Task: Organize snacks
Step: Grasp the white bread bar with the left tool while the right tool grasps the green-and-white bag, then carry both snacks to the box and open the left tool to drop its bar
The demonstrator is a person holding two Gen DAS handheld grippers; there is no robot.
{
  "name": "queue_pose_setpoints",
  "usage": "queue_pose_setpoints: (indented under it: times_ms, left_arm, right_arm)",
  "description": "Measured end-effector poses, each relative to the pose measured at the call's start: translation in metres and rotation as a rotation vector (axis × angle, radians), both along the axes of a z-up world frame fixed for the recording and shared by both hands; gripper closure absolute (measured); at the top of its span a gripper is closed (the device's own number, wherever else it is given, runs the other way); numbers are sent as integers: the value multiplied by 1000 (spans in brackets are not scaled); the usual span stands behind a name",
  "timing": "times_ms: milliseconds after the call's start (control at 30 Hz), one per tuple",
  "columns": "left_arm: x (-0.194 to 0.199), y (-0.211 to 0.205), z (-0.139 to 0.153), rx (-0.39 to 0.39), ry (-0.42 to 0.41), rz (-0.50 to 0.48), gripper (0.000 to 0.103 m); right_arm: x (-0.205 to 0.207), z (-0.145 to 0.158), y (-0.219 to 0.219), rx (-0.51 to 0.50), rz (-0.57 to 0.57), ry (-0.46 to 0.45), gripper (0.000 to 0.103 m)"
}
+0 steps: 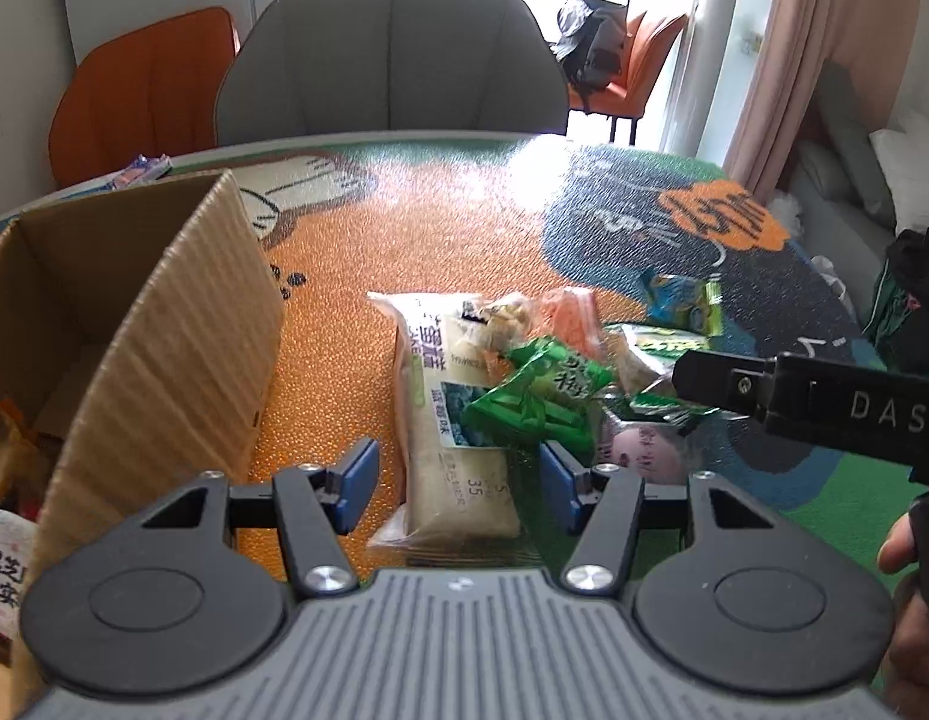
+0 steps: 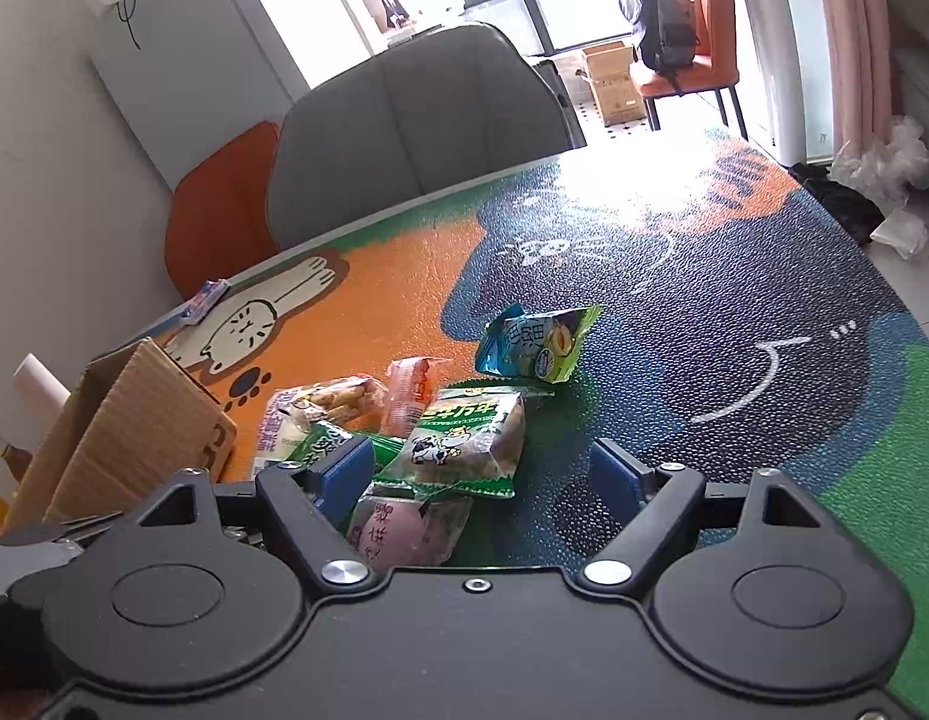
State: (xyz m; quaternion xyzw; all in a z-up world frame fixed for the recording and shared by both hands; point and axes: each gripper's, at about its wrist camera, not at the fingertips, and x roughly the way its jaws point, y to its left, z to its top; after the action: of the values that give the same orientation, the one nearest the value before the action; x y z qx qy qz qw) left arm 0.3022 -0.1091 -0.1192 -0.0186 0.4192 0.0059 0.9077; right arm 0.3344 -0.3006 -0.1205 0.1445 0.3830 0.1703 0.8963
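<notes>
A pile of snack packets lies on the patterned table mat. A long white cake packet point(image 1: 449, 420) lies between the fingers of my open left gripper point(image 1: 458, 480), with a small green packet point(image 1: 539, 399) on top of it. In the right wrist view a green cow-print packet point(image 2: 464, 444) and a pink packet point(image 2: 410, 528) lie between the fingers of my open right gripper point(image 2: 482, 474). A blue-green packet point(image 2: 536, 345) lies further off. An open cardboard box point(image 1: 164, 324) stands at the left and holds some snacks. The right gripper also shows in the left wrist view point(image 1: 824, 399).
A grey chair point(image 1: 392, 60) and an orange chair point(image 1: 146, 90) stand behind the table. A small blue-pink packet point(image 2: 203, 300) lies near the far left table edge. A white roll point(image 2: 41, 387) and a bottle stand left of the box. The mat point(image 2: 734, 300) stretches to the right.
</notes>
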Motion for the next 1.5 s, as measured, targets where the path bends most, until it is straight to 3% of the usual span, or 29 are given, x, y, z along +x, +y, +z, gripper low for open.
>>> queue_pose_setpoints:
  times_ms: [167, 233, 267, 300, 400, 667, 1033, 1500]
  left_arm:
    - [8, 1, -12, 15, 12, 7, 46]
    - [8, 1, -13, 19, 8, 6, 46]
    - [9, 1, -13, 18, 10, 7, 47]
    - [9, 1, -12, 18, 10, 6, 53]
    - [6, 3, -9, 9, 1, 15, 67]
    - [-11, 6, 3, -46, -27, 3, 72]
    - [-46, 6, 39, -86, -128, -29, 73]
    - [-80, 32, 88, -105, -241, -12, 73]
  right_arm:
    - [10, -13, 6, -13, 5, 18, 26]
    - [11, -15, 7, -14, 4, 3, 33]
    - [10, -15, 8, -31, 1, -3, 43]
    - [10, -15, 9, -42, -1, -7, 55]
    - [9, -15, 5, -37, 0, -5, 58]
    - [-11, -7, -9, -9, -15, -12, 62]
    - [-45, 20, -8, 5, -8, -78, 62]
    - [-68, 61, 20, 16, 44, -179, 62]
